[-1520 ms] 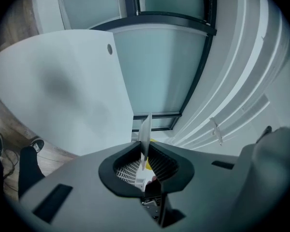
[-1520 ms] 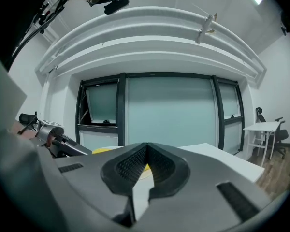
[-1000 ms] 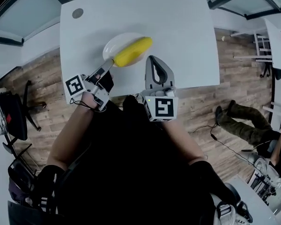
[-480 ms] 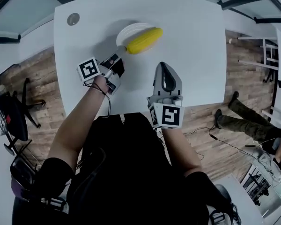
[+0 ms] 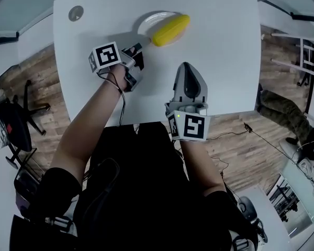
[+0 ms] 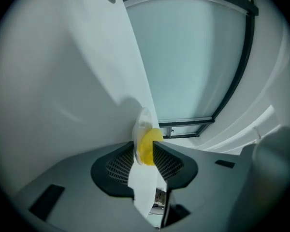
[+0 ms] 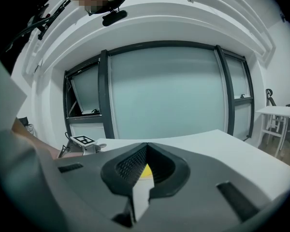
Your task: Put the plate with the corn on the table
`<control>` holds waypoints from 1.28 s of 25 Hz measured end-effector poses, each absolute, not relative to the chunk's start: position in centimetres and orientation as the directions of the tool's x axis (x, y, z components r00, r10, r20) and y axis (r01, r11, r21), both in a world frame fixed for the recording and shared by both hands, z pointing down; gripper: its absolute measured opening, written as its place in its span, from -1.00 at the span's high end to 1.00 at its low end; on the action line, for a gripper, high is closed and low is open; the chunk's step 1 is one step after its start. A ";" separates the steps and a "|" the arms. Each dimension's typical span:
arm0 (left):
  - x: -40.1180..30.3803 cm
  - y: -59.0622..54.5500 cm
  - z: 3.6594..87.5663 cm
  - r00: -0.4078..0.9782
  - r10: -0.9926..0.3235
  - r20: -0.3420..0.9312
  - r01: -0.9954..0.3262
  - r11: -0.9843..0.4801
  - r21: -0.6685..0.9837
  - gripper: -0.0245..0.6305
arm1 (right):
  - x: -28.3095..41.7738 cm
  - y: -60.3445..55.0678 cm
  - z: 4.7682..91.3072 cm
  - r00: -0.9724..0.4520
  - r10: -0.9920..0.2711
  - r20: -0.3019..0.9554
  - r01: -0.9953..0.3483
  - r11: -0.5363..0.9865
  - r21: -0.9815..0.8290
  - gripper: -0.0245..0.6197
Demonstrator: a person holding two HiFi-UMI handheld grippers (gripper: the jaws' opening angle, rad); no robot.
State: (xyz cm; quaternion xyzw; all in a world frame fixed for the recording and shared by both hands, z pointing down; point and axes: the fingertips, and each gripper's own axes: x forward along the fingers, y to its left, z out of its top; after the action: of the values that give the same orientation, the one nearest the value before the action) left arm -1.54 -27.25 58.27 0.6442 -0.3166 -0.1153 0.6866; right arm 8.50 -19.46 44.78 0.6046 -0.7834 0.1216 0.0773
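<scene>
Over the table's (image 5: pixel 225 61) near edge the right gripper (image 5: pixel 186 67) points inward, its jaws closed together on nothing. Further in, left of centre, the left gripper (image 5: pixel 138 49) has just been opening its jaws to a narrow gap, with the plate (image 5: pixel 146 21) rim at their tips, unpressed. The plate, carrying the corn (image 5: pixel 170 29), lies near the far edge

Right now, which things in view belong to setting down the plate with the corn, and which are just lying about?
Job: round white plate; yellow corn cob on it; white table; left gripper, jaws just opening, plate rim between them, unclamped.
Lying about: shut right gripper; round grey table grommet; black office chair; person at the right edge.
</scene>
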 end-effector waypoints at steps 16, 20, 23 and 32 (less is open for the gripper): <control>-1.6 -19.6 42.3 0.686 -0.676 0.268 -0.659 -0.423 0.621 0.92 | 7.5 -16.7 38.7 -0.348 -0.923 0.161 -0.935 0.329 -0.136 0.92; -1.2 -17.2 36.5 0.691 -0.709 0.143 -0.691 -0.588 0.420 0.92 | 5.8 -15.4 36.6 -0.391 -0.911 0.128 -0.920 0.382 -0.090 0.92; -1.7 -16.1 33.6 0.654 -0.753 0.077 -0.740 -0.615 0.272 0.92 | 5.2 -14.8 35.1 -0.405 -0.909 0.098 -0.914 0.401 -0.062 0.92; -3.3 -16.3 32.0 0.605 -0.795 0.048 -0.782 -0.582 0.221 0.92 | 4.9 -14.8 33.0 -0.405 -0.913 0.046 -0.914 0.403 -0.043 0.92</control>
State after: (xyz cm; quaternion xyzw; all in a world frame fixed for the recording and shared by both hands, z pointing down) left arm -3.27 -16.29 31.97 0.8890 -0.4434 -0.0279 0.1106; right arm 4.94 -14.79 32.97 0.5453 -0.8376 0.0304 0.0075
